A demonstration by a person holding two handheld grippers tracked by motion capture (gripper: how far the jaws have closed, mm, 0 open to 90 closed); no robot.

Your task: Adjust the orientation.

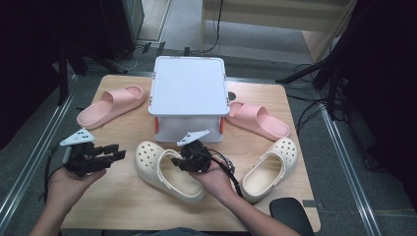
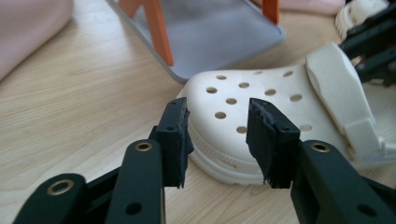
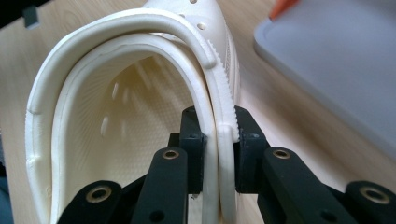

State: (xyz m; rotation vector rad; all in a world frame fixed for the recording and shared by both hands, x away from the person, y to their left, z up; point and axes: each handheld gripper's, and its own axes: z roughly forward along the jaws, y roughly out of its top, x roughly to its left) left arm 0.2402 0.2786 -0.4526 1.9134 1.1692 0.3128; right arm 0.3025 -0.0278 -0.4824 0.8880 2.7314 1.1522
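High view, left to right: the left gripper (image 1: pixel 116 153) hangs just beside the toe of the near cream clog (image 1: pixel 164 170), its jaws apart and holding nothing. That clog lies at the table's (image 1: pixel 123 206) front middle, before a white two-shelf rack (image 1: pixel 189 86). It is cream, holed over the toe, with its strap swung up. It is probably light, soft foam that bends, so the firm side wall looks the best hold. The right gripper (image 1: pixel 183 160) is clamped on exactly that rim and strap.
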